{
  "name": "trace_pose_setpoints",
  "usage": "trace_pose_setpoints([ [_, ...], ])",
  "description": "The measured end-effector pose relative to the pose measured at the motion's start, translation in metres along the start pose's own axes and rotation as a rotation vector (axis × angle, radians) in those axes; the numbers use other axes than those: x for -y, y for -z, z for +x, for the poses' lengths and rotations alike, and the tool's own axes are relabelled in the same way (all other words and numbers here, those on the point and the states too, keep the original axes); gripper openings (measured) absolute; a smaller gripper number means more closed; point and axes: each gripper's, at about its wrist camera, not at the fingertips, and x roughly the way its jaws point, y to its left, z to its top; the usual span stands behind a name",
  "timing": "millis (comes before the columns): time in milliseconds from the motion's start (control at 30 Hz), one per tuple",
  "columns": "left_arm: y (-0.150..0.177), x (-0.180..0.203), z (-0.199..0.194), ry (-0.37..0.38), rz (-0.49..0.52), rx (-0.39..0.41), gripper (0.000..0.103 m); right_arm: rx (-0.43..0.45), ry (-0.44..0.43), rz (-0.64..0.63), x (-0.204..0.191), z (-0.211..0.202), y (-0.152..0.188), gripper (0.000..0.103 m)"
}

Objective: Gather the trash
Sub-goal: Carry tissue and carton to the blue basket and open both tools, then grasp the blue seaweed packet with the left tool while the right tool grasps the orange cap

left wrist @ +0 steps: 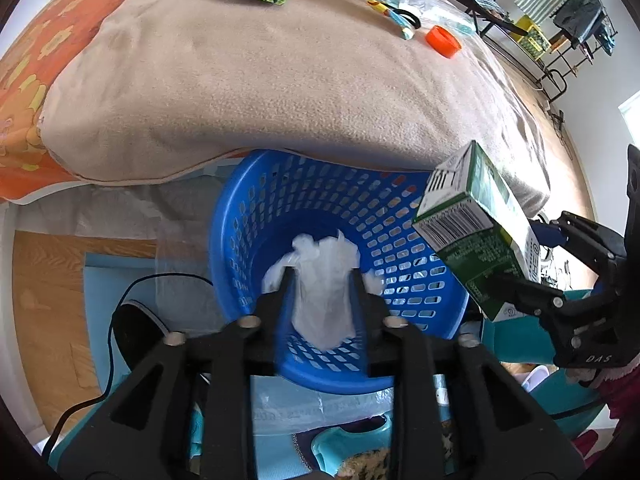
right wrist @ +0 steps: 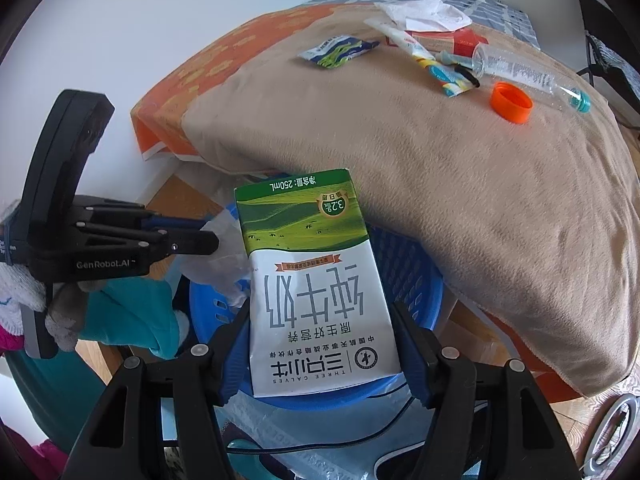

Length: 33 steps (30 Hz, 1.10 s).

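Note:
A blue plastic basket stands on the floor below the bed's edge. My left gripper points down into it. A crumpled white plastic bag hangs between its fingers, with a gap showing at the left finger, so the jaws stand open. My right gripper is shut on a green and white milk carton, held over the basket's rim. In the left wrist view the carton and right gripper are at the right. The left gripper appears at the left of the right wrist view.
On the beige blanket lie an orange cap, a clear bottle, a green and blue wrapper, a striped tube and white tissue. A black cable runs over the floor mat.

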Motion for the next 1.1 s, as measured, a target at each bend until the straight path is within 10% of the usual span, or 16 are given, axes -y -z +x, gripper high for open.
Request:
trace_pose_setpoints([
  [300, -0.004, 0.001, -0.002, -0.021, 0.006, 0.017, 0.044, 0.012, 0.026, 0.032, 0.006, 0.001, -0.003, 0.083],
  [1100, -0.028, 0.011, -0.021, -0.038, 0.038, 0.09, 0.044, 0.103, 0.013, 0.084, 0.014, -0.022, -0.012, 0.086],
])
